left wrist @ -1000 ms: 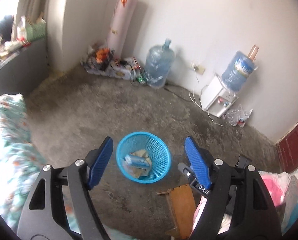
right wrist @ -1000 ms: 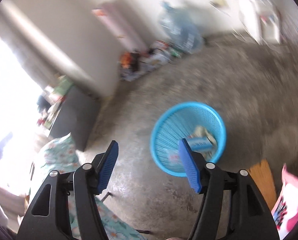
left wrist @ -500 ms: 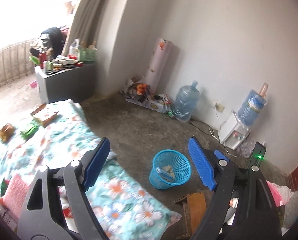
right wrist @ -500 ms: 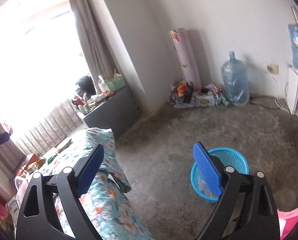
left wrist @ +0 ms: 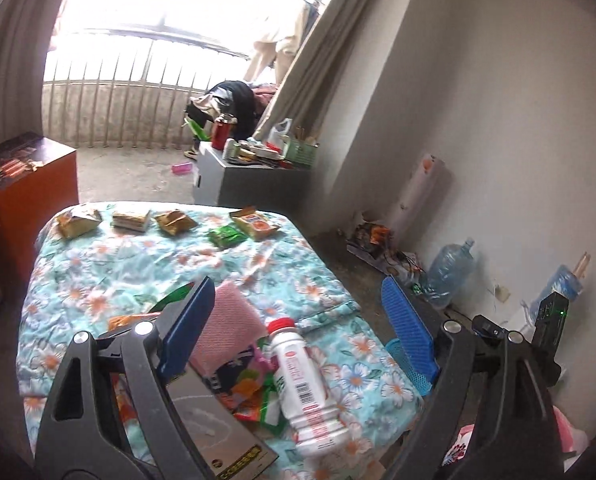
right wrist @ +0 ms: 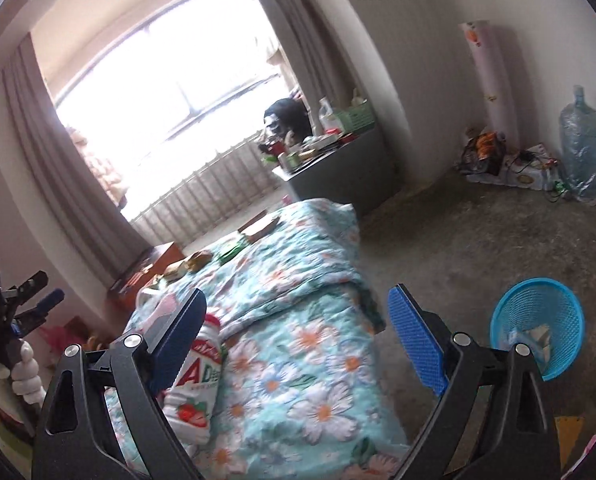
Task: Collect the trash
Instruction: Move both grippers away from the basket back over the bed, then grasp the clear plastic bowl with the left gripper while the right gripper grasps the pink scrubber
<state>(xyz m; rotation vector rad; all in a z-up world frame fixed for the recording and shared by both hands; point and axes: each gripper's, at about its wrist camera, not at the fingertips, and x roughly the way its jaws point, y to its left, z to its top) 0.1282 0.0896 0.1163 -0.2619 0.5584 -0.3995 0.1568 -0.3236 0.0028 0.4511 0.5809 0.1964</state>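
Both grippers held wide open and empty above the bed [left wrist: 98, 264].
White bottle [left wrist: 305, 384] is laid flat on the quilt among wrappers [left wrist: 254, 392], red cap pointed away, between left gripper [left wrist: 294, 328] fingers; blue bin [right wrist: 537, 324] is seen beside right gripper [right wrist: 298, 332].

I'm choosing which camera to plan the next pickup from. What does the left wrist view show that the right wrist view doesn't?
Only the left wrist view shows the pink cloth, the colourful wrappers beside the bottle, and the full row of packets at the bed's far end. Only the right shows the whole blue basket with trash inside, on the floor. Both show the white bottle lying on the floral blanket, and an open claw: left, right.
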